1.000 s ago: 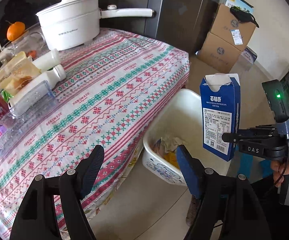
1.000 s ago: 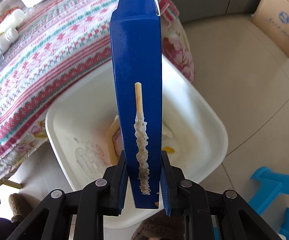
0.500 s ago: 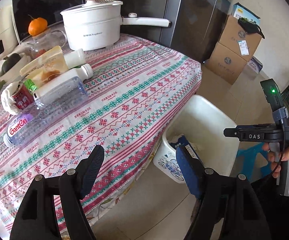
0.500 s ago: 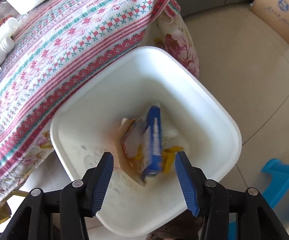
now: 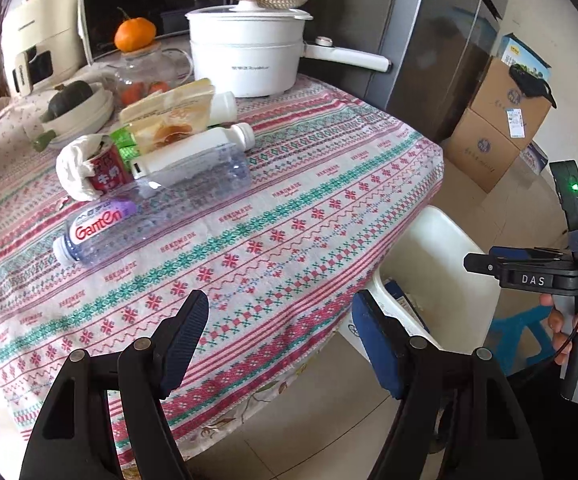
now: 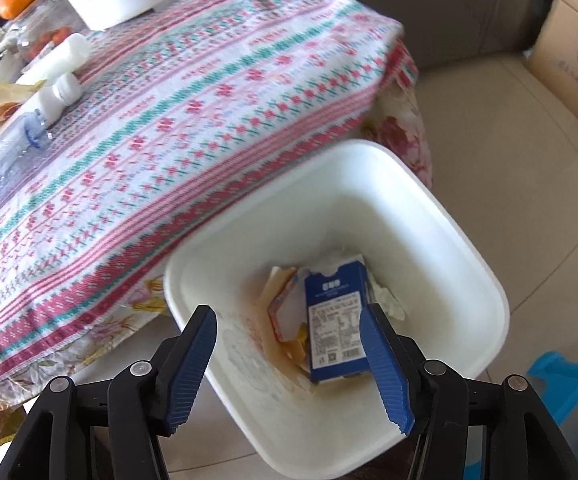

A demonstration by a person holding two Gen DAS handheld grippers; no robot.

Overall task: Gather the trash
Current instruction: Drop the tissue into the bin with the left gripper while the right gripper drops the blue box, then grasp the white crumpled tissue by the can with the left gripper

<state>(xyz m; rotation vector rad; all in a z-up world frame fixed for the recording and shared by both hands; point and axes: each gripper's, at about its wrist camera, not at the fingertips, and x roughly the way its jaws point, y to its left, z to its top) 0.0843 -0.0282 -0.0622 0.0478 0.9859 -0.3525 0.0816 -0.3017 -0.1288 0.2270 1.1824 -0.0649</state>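
A blue carton (image 6: 335, 322) lies inside the white bin (image 6: 441, 216) on other scraps, beside the table. My right gripper (image 6: 289, 354) hangs above the bin, its jaws opening, nothing between them; in the left wrist view it shows side-on (image 5: 477, 266). My left gripper (image 5: 279, 336) is open and empty over the table's near edge. On the patterned cloth lie a clear Ganten bottle (image 5: 149, 210), a white bottle (image 5: 193, 148), a red can wrapped in tissue (image 5: 89, 168) and a snack bag (image 5: 169, 114).
A white pot (image 5: 249, 52) with a long handle stands at the table's back, with an orange (image 5: 135, 34), a glass jar and a bowl to its left. Cardboard boxes (image 5: 497, 120) stand against the wall. A blue stool (image 6: 569, 384) sits right of the bin.
My right gripper let go of the blue carton, which dropped into the bin, and its jaws spread. The left gripper moved over the table, bringing the bottles and can closer to centre.
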